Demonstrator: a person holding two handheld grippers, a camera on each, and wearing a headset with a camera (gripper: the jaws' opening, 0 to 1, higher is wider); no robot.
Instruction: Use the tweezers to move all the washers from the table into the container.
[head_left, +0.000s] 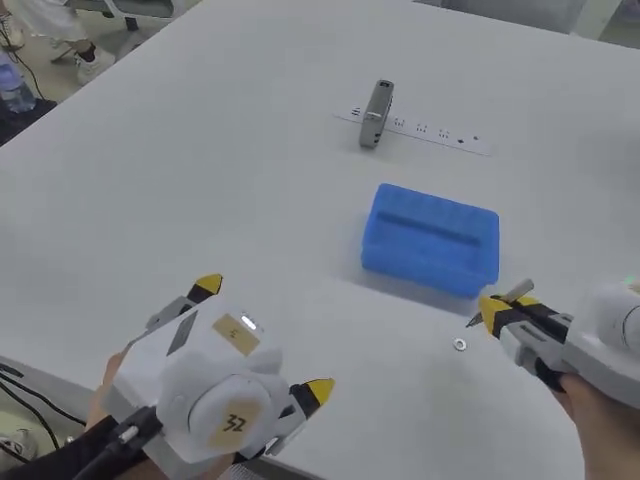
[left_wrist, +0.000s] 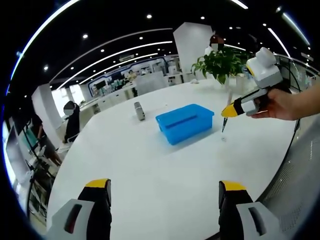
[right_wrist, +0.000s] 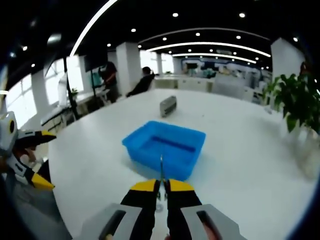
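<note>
1. Jaws of right gripper (right_wrist: 161, 187) clamped on tweezers (right_wrist: 161, 167); left gripper (left_wrist: 163, 186) jaws apart, idle.
2. One washer (head_left: 459, 345) on table (head_left: 200, 180), just beside the tweezers' tip, near blue container (head_left: 432, 240) (pick-up step, I judge).
3. Next: nip washer, carry over container rim.

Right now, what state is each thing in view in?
left tool: open, holding nothing.
right tool: shut on the tweezers.
tweezers: gripped, tips pointing down near the washer.
blue container: upright, open-topped, no washer visible inside.
washer: flat on the table, outside the blue container.
</note>
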